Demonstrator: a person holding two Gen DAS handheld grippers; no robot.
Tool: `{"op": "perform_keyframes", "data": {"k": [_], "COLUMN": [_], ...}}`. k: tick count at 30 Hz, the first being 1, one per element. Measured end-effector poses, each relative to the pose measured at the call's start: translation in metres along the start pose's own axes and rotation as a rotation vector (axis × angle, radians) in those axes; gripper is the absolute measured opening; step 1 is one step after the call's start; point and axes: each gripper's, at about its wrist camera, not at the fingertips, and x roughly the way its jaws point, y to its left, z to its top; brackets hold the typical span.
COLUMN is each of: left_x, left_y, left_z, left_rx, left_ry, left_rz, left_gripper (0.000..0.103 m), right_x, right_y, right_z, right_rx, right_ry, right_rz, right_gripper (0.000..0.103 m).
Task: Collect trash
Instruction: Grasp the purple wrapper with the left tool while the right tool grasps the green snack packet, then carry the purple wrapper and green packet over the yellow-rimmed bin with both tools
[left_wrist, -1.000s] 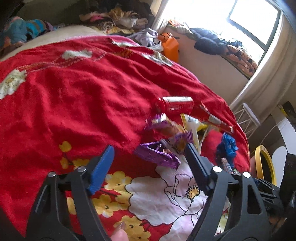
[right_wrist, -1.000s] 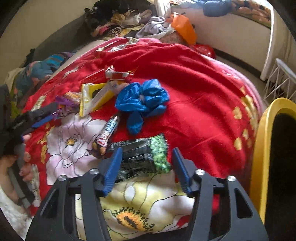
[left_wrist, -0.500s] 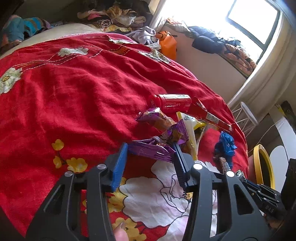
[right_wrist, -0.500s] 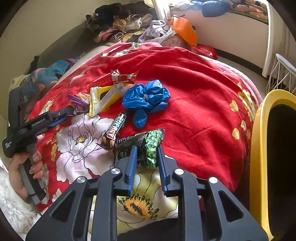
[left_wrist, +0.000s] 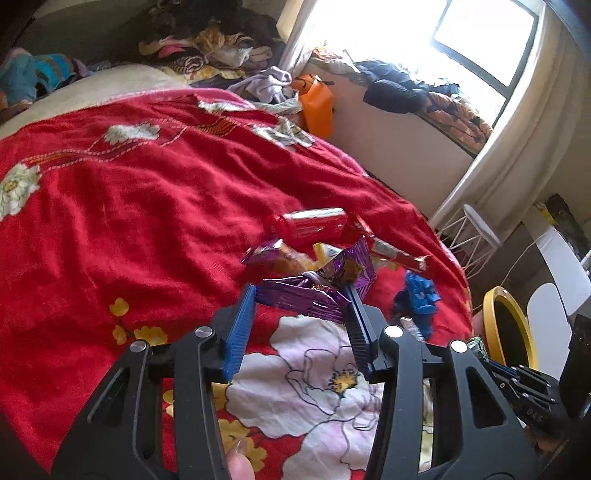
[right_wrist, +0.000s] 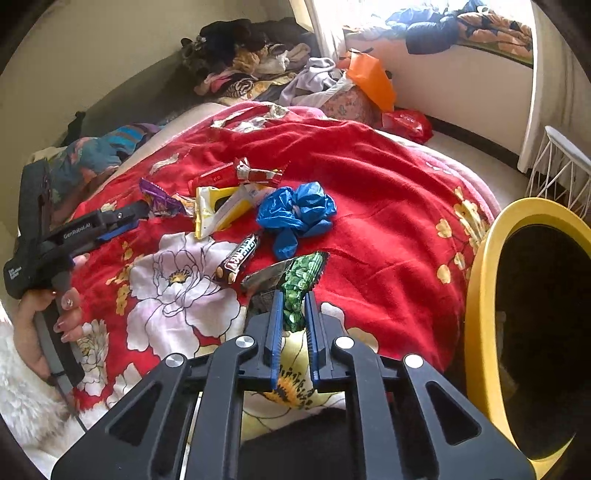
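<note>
Trash lies on a red flowered blanket (left_wrist: 147, 221). My left gripper (left_wrist: 301, 293) is shut on a crumpled purple wrapper (left_wrist: 299, 299), held a little above the blanket. Behind it lie another purple-orange wrapper (left_wrist: 273, 254) and a red can (left_wrist: 310, 223). My right gripper (right_wrist: 293, 297) is shut on the near end of a green and black snack packet (right_wrist: 299, 273), whose far end sticks up and away. A brown chocolate bar (right_wrist: 238, 258), a blue plastic bag (right_wrist: 295, 212), a yellow packet (right_wrist: 218, 210) and a red wrapper (right_wrist: 255, 173) lie beyond it.
A yellow-rimmed bin (right_wrist: 480, 266) stands by the bed's right edge, close to my right gripper. A white wire stool (right_wrist: 557, 166) stands behind it. Clothes and an orange bag (right_wrist: 371, 79) pile up at the far side. A hand (right_wrist: 44, 317) holds the left gripper's handle.
The left jaws closed on the purple wrapper and lifted it slightly. The right jaws closed on the green packet and raised it off the blanket.
</note>
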Motion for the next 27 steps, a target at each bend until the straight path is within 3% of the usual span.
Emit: {"op": "perform_keyframes", "data": {"k": [27], "left_x": [-0.048], "left_y": [-0.070], "left_z": [0.014], "left_rx": [0.121], "left_ry": [-0.108], "left_rz": [-0.125], "left_gripper": [0.039], "right_x": [-0.070], "right_y": [-0.014], "right_z": [0.015], "right_rx": [0.025], "right_ry": [-0.195], "right_rz": [-0.076], "right_gripper": [0.011]}}
